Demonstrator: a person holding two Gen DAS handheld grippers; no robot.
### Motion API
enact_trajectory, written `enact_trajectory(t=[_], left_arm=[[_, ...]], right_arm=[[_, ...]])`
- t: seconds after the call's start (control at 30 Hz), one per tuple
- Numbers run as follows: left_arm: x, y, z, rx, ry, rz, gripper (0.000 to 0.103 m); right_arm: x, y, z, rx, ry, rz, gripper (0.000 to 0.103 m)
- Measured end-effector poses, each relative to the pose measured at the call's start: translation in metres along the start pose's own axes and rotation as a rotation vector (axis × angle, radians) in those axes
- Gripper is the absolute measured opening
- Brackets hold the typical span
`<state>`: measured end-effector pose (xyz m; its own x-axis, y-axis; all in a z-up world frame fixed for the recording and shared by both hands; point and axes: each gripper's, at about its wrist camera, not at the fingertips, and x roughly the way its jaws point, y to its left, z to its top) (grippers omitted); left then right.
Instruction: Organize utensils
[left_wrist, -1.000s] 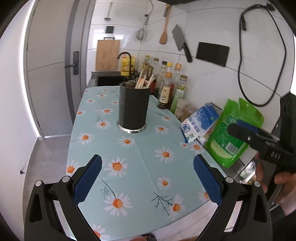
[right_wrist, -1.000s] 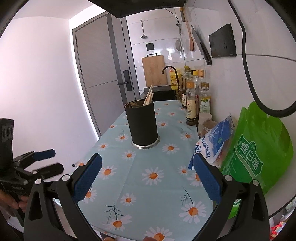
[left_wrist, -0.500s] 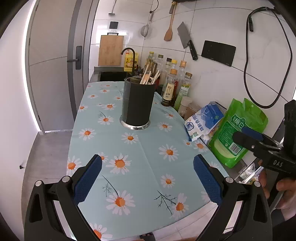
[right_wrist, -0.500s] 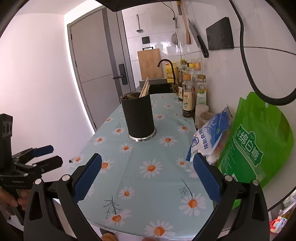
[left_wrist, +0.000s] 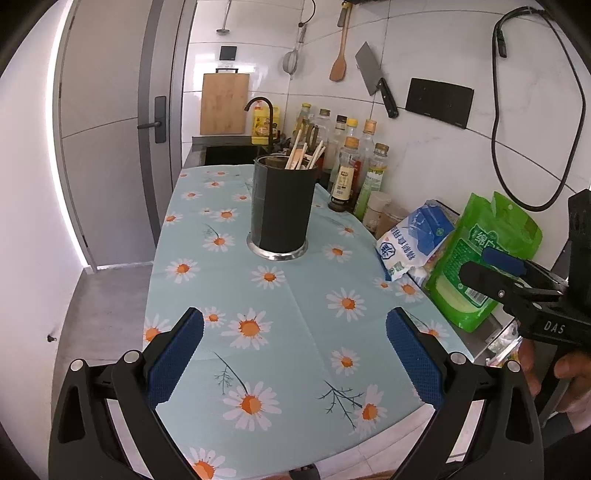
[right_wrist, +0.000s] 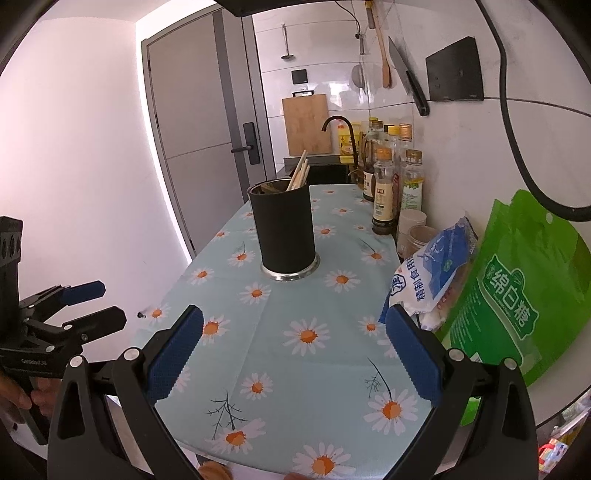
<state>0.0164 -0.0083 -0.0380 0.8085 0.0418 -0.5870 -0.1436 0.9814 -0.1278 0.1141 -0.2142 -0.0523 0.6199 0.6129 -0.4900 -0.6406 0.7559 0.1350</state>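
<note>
A black cylindrical utensil holder (left_wrist: 282, 205) with a metal base stands upright on the daisy-print tablecloth (left_wrist: 295, 317). Several wooden chopsticks (left_wrist: 304, 157) stick out of its top. It also shows in the right wrist view (right_wrist: 284, 230), with chopsticks (right_wrist: 299, 173) leaning in it. My left gripper (left_wrist: 295, 354) is open and empty, above the near end of the table, well short of the holder. My right gripper (right_wrist: 295, 354) is open and empty too, at the near right of the table. Each gripper shows in the other's view: the right one (left_wrist: 491, 266) and the left one (right_wrist: 94, 304).
Sauce bottles (left_wrist: 352, 173) line the wall behind the holder. A blue-white bag (left_wrist: 413, 240) and a green bag (left_wrist: 484, 258) lie at the right edge. A cleaver (left_wrist: 375, 83) and wooden spoon (left_wrist: 341, 46) hang on the wall. A sink with a faucet (left_wrist: 260, 116) lies beyond the table.
Both grippers have drawn back and risen a little, so the holder looks slightly farther off. Both stay open and empty.
</note>
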Motion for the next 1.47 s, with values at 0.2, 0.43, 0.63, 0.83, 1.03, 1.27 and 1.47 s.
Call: enact_trajectory(t=[0.2,0.43,0.63,0.83,1.03,1.27,1.47], left_arm=[[0.004,-0.005,0.001,0.013,0.012,-0.014,0.096],[0.007,-0.008,0.002,0.044,0.024,0.0,0.096],[0.012,-0.01,0.002,0.053,0.046,-0.019,0.096],[0.015,-0.006,0.005,0.012,0.054,-0.046,0.096],[0.016,-0.006,0.008,0.011,0.039,-0.044,0.096],[0.019,-0.006,0.01,0.017,0.047,-0.039,0.096],[0.021,-0.006,0.011,0.01,0.055,-0.046,0.096]], right_arm=[[0.003,-0.003,0.0,0.012,0.013,-0.006,0.098],[0.005,-0.005,-0.002,0.014,0.022,0.001,0.098],[0.007,-0.007,-0.004,0.02,0.033,0.0,0.098],[0.009,-0.009,-0.005,0.027,0.043,0.004,0.098],[0.009,-0.012,-0.006,0.038,0.05,0.002,0.098],[0.01,-0.012,-0.006,0.041,0.049,0.001,0.098],[0.012,-0.014,-0.005,0.048,0.049,0.002,0.098]])
